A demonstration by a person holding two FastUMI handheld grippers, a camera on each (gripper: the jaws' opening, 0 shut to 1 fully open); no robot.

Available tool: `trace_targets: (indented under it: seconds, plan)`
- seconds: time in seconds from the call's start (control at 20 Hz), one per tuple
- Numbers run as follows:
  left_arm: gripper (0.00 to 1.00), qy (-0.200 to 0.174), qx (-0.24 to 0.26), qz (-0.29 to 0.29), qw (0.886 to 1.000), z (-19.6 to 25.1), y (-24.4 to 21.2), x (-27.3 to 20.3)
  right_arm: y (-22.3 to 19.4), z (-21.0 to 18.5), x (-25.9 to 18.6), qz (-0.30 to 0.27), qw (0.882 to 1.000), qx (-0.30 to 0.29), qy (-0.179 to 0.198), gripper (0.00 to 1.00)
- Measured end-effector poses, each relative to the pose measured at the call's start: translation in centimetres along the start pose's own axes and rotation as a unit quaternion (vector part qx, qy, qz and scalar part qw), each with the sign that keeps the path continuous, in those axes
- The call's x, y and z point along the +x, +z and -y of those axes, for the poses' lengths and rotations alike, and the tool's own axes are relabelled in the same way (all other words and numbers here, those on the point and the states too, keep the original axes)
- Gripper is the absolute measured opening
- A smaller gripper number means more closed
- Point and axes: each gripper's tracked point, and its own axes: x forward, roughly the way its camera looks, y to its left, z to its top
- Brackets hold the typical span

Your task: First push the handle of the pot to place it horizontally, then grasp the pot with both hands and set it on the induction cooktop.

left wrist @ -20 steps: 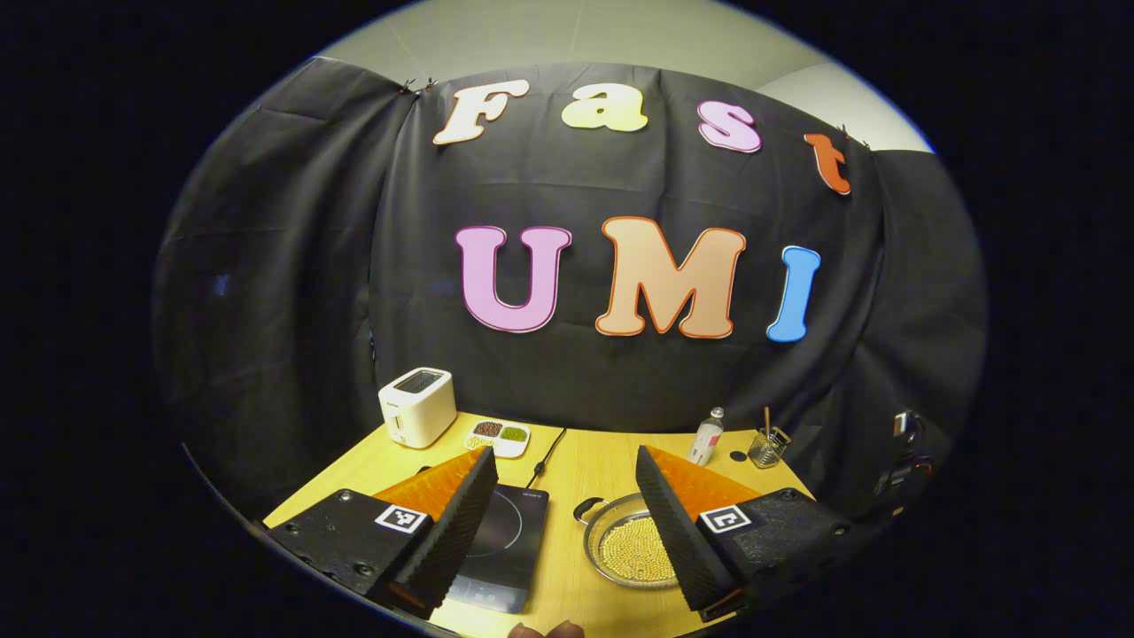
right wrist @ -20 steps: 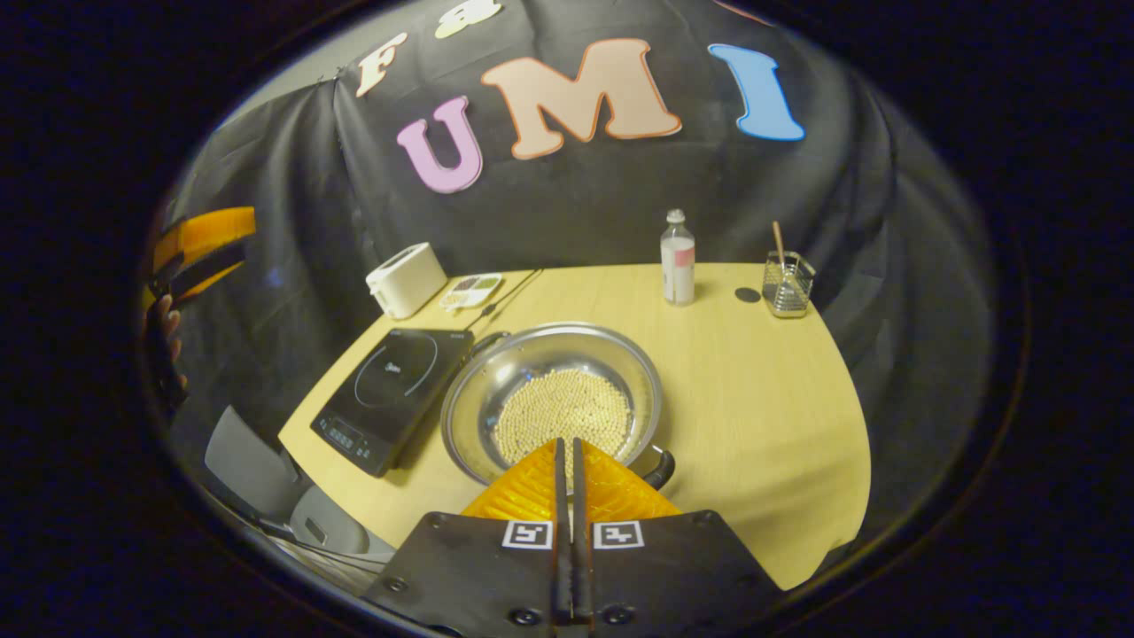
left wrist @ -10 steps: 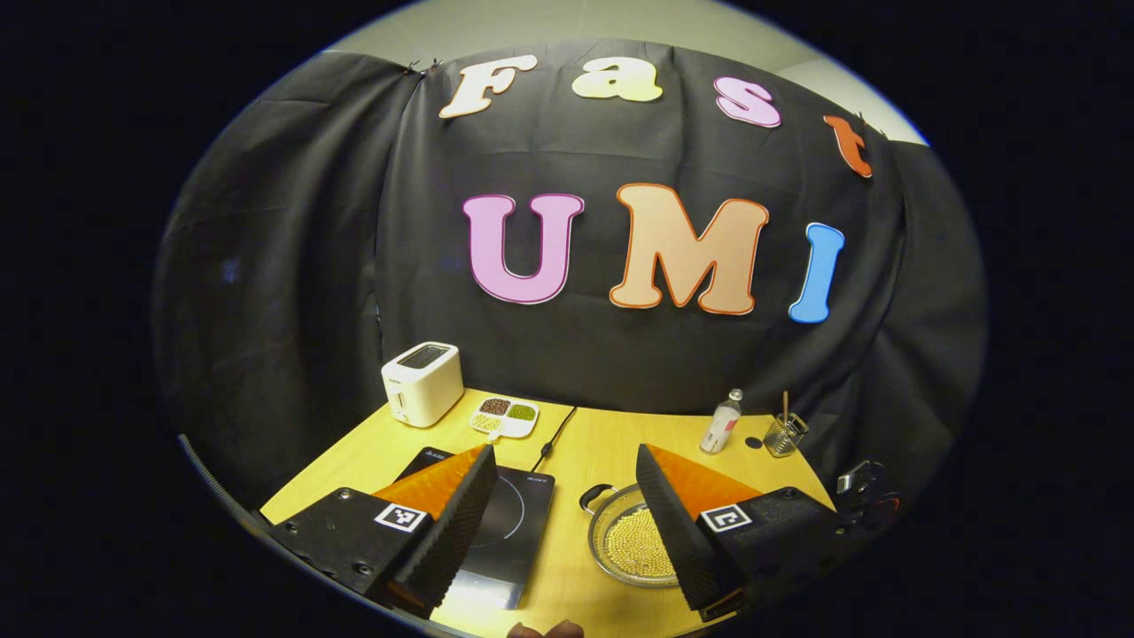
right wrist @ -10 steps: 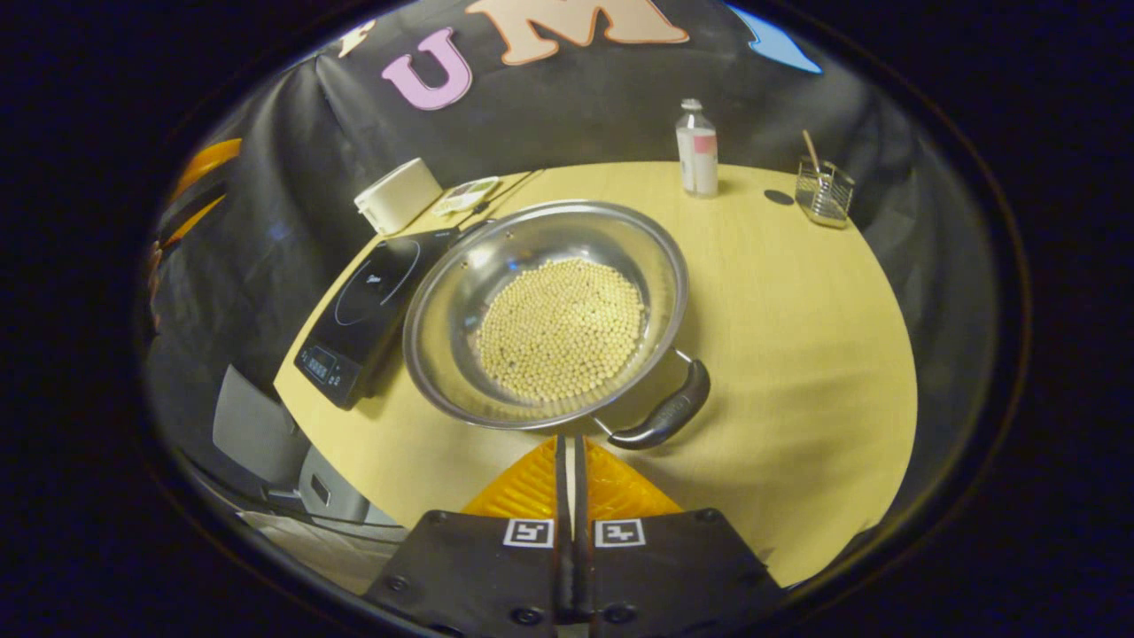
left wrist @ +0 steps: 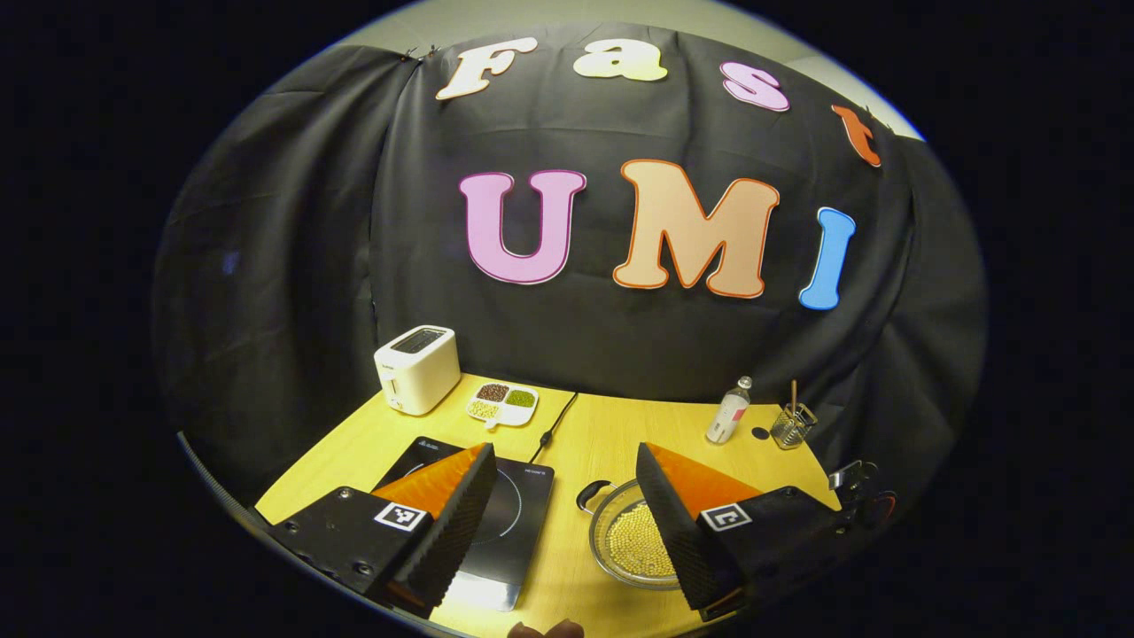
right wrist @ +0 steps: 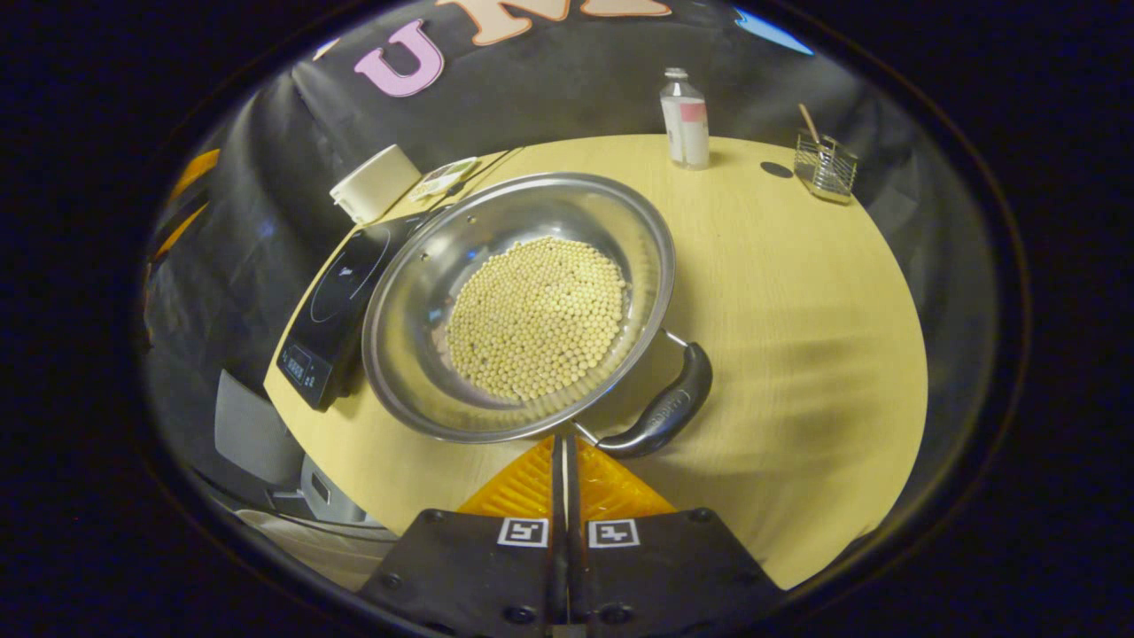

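A steel pot (right wrist: 496, 266) holding pale beans stands on the wooden table, just right of the black induction cooktop (right wrist: 341, 310). Its near black handle (right wrist: 664, 409) points to the front right in the right gripper view; a second handle (left wrist: 592, 494) shows on the far side in the left gripper view. My right gripper (right wrist: 564, 440) is shut with nothing in it, its tips at the pot's near rim beside that handle. My left gripper (left wrist: 563, 496) hangs open above the table's front, the cooktop (left wrist: 514, 514) behind its left finger and the pot (left wrist: 631, 542) behind its right finger.
A white toaster (left wrist: 416, 369) and a divided dish of beans (left wrist: 503, 403) stand at the back left, with a black cord (left wrist: 554, 425) running to the cooktop. A small bottle (right wrist: 685, 120) and a wire holder (right wrist: 826, 164) stand at the back right. Bare table (right wrist: 797, 310) lies right of the pot.
My right gripper, still shut, has dropped and come close to the pot's near rim and handle. The left gripper has lifted and drawn back slightly, showing more table.
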Motion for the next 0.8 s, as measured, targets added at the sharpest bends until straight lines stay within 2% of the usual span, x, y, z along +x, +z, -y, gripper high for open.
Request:
trace_targets:
  seconds: [0.4, 0.45, 0.5, 0.8]
  plan:
    - [0.97, -0.018, 0.007, -0.040, 0.999, 1.4, -2.9, 2.5, 2.7, 4.0, 0.9, 0.006, 1.000, 0.004, -0.030, 0.02]
    - [0.97, -0.020, 0.007, -0.045, 0.999, 1.6, -3.4, 2.8, 3.0, 4.6, 1.0, 0.005, 0.999, 0.004, -0.033, 0.00]
    - [0.97, -0.022, 0.008, -0.050, 0.998, 1.8, -3.8, 3.0, 3.2, 4.9, 1.2, 0.005, 0.999, 0.009, -0.032, 0.03]
    - [0.98, -0.033, 0.006, -0.075, 0.997, 2.2, -6.0, 4.5, 4.8, 6.3, 1.7, 0.008, 0.999, -0.006, -0.050, 0.03]
